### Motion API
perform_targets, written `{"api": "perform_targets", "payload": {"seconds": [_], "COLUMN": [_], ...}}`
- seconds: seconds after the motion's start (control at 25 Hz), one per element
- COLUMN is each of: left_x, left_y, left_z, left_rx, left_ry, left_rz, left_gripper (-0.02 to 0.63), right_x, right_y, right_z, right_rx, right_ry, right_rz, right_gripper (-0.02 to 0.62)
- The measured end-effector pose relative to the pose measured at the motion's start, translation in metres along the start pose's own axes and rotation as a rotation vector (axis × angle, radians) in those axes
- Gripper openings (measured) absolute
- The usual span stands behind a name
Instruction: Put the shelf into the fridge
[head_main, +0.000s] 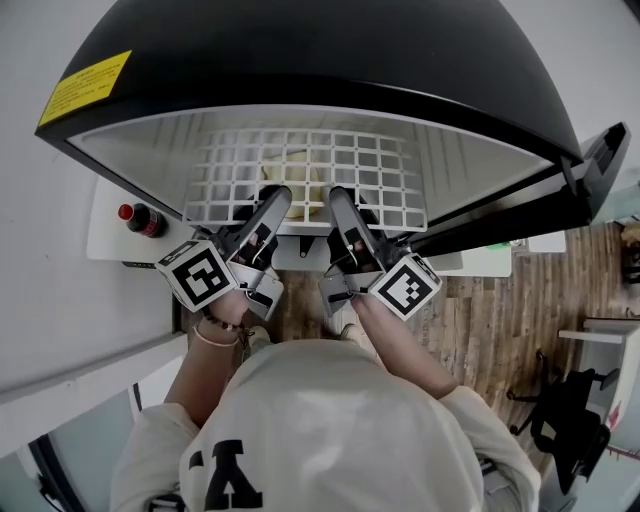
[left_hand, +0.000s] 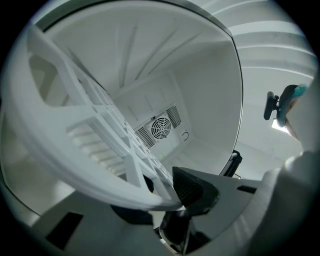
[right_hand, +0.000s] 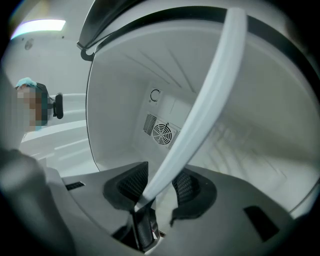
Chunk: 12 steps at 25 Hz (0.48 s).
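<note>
1. At the open mouth of the fridge (head_main: 300, 70), you are working in a tight white cavity whose side walls are closing in on both edges of the load. If you are pushing off-centre, one edge is likely catching a wall and jamming the whole thing askew.
2. The shelf (head_main: 310, 170), a white grid, is lying mostly inside the cavity with its front rim poking out toward you. I am judging that it is hanging on your two grips alone and is not yet seated on any ledge. Easing off early is therefore risking a drop onto the compartment floor.
3. The left gripper (head_main: 272, 200) is clamping that front rim just left of the middle, jaws clenched on the plastic. If this hand is running ahead of the other, the grid is twisting and wedging.
4. The right gripper (head_main: 342, 202) is biting the same rim just right of the middle, with a pad pressing on each face.
   - Because both grips are sitting close together, you are leaving the outer corners free to sag or swing.
   - The thin rim may be sliding out of the pads under that leverage.
5. The fan grille (left_hand: 161, 128) on the back wall is facing the shelf's far edge, so driving in too deep is risking a knock there.
</note>
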<state>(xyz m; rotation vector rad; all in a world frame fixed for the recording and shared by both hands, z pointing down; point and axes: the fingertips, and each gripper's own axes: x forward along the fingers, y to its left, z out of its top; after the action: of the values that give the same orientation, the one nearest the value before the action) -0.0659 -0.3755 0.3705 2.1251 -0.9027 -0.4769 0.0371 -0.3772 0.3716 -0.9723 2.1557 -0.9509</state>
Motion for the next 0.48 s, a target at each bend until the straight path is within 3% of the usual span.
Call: {"api": "perform_targets", "payload": {"seconds": [0.48], "left_x": [0.0052], "left_y": [0.0038], "left_z": [0.0055], "left_rx": [-0.005], "left_ry": [-0.006], "left_rz": [0.002], "left_gripper": [0.121], "right_x": [0.0080], "right_y": [-0.0005], "right_z": [0.0039], "right_rx": [-0.001], "right_ry": [-0.005], "right_rz": [0.006], "right_gripper": [0.158]}}
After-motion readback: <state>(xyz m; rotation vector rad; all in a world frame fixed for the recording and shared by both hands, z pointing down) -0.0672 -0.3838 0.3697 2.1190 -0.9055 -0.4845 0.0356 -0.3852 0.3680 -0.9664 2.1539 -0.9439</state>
